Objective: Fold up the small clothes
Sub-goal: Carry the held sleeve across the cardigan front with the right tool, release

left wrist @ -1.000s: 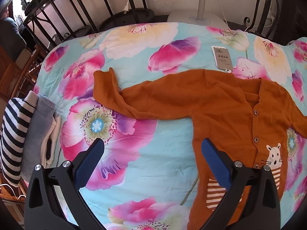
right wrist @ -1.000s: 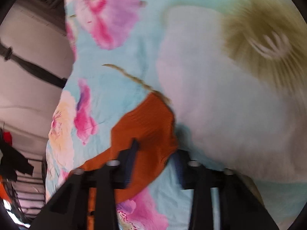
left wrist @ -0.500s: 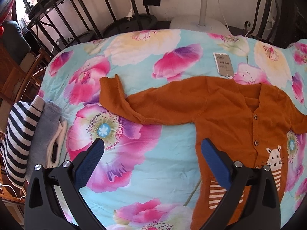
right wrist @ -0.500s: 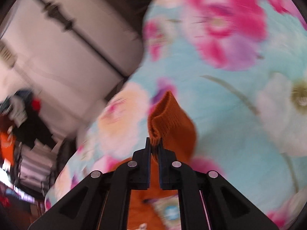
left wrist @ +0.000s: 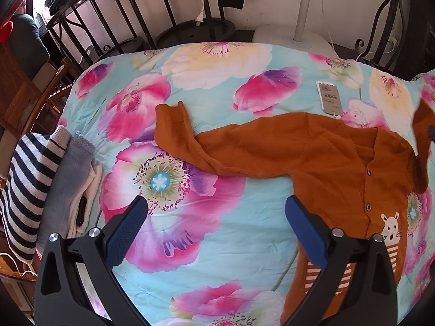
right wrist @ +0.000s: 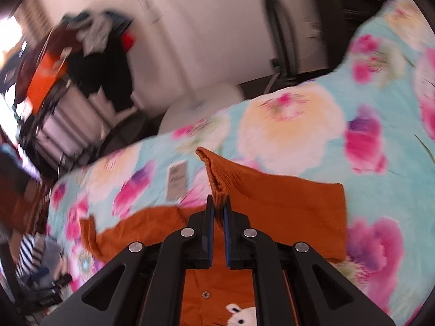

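An orange knit cardigan [left wrist: 312, 152] with a white mouse patch lies face up on the flowered bed cover [left wrist: 206, 59]. One sleeve [left wrist: 174, 127] stretches out flat to the left. My left gripper [left wrist: 214, 217] is open and empty, hovering above the cover near the cardigan's lower left side. My right gripper [right wrist: 218, 209] is shut on the cuff of the other sleeve [right wrist: 217, 174] and holds it lifted over the cardigan's body [right wrist: 168, 225]. That raised sleeve shows at the right edge of the left wrist view [left wrist: 421, 135].
A paper hang tag [left wrist: 329, 98] lies on the cover by the cardigan's collar. A stack of folded clothes, striped on top [left wrist: 30, 179], sits at the bed's left edge. A black metal bed frame [left wrist: 130, 13] and a white fan base [left wrist: 293, 36] stand beyond the bed.
My right gripper closed on the sleeve cuff, lifted it off the cover and swung it up over the cardigan. My left gripper stayed open and drew back slightly.
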`<state>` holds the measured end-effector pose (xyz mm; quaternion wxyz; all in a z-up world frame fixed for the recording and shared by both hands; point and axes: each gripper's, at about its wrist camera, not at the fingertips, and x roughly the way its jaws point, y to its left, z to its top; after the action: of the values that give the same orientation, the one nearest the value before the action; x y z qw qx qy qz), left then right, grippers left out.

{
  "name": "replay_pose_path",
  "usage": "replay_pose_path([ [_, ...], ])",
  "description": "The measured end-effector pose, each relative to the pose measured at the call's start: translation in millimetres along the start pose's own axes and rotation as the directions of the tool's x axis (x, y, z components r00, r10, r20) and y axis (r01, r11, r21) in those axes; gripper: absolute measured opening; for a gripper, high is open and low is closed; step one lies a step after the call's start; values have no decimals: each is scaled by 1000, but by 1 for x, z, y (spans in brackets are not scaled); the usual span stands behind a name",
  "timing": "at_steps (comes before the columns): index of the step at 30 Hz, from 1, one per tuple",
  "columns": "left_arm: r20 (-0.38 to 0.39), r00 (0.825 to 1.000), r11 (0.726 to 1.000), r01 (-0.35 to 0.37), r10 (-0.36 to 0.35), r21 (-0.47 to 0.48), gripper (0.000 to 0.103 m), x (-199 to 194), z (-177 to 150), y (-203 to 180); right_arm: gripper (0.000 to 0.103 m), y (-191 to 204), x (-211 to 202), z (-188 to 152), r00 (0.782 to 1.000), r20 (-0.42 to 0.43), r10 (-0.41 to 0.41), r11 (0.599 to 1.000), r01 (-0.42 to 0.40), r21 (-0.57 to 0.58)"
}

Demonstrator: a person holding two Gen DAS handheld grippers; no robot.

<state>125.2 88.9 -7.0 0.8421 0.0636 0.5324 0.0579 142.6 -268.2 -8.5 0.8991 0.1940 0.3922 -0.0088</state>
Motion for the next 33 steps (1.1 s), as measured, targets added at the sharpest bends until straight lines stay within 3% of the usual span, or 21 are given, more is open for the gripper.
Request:
replay_pose_path([
  [6, -16, 1000, 1000, 12, -12, -21, 98, 4, -1, 8, 7, 31, 41, -33, 994, -104, -28, 993, 17, -113],
  [16, -12, 1000, 1000, 2, -2, -19, 98, 4, -3, 13, 7, 53, 86, -72, 972, -231, -52, 986, 14, -163],
  [20, -19, 1000, 999, 2, -3, -33, 98, 6, -3, 18, 7, 58, 86, -76, 970, -241, -33, 987, -6, -158],
  [24, -16, 1000, 999, 8, -9, -48, 98, 5, -2, 21, 7, 76, 75, -74, 977, -212, 37, 980, -77, -182],
  [26, -13, 1000, 999, -1, 0, -43, 98, 6, -3, 21, 19, 80, 81, -78, 969, -246, 35, 976, -86, -198],
  [27, -16, 1000, 999, -9, 8, -40, 98, 8, -3, 21, 36, 76, 93, -84, 949, -313, 27, 978, -89, -187],
  [30, -31, 999, 999, -21, 19, -46, 98, 13, -3, 25, 35, 63, 102, -90, 929, -368, 42, 991, -85, -100],
  [33, -46, 999, 996, -16, 13, -82, 98, 17, -2, 36, 35, 65, 79, -74, 947, -297, 124, 989, -142, -41],
])
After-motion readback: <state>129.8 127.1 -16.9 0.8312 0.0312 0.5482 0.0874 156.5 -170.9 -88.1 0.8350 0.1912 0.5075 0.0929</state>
